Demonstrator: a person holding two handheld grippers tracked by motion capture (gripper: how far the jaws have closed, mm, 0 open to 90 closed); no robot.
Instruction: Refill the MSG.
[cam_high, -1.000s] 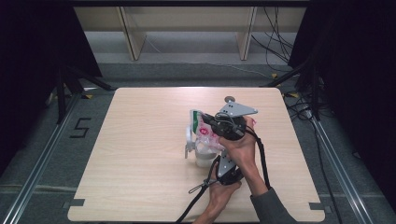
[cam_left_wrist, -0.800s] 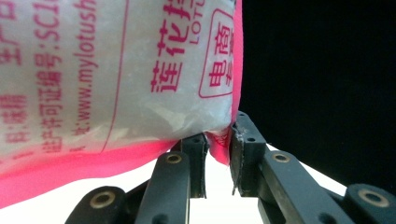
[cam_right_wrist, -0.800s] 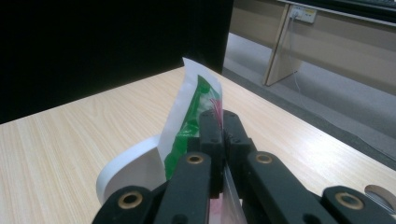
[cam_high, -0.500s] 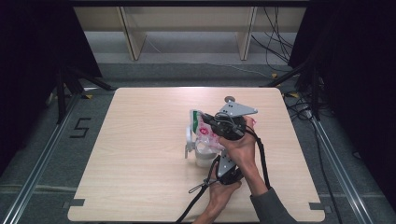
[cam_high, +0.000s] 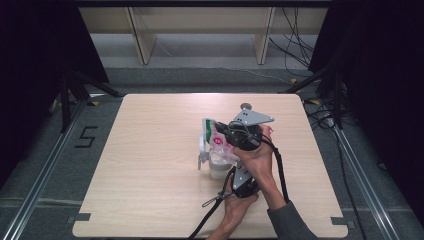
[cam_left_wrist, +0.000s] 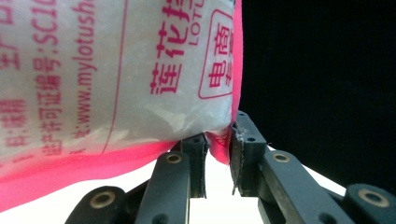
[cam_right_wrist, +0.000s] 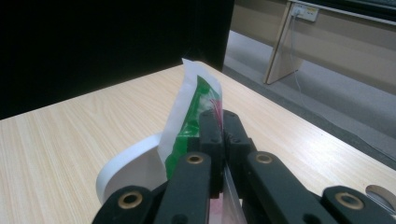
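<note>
Right gripper view: right gripper (cam_right_wrist: 223, 122) clamped on bag (cam_right_wrist: 189, 114); left gripper (cam_left_wrist: 218, 144) seemingly pinching its pink corner.

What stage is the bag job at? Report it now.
Done: both grippers have hold of the bag; the left gripper pinches its pink edge, the right gripper its green one. In hand: holding it above the white cup. Left: no opening shows yet.

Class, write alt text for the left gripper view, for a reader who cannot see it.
Two black jaws of the left gripper pinch the pink bottom edge of a white plastic packet printed with red Chinese text. The packet covers the upper left of the picture; the right side is dark.
</note>
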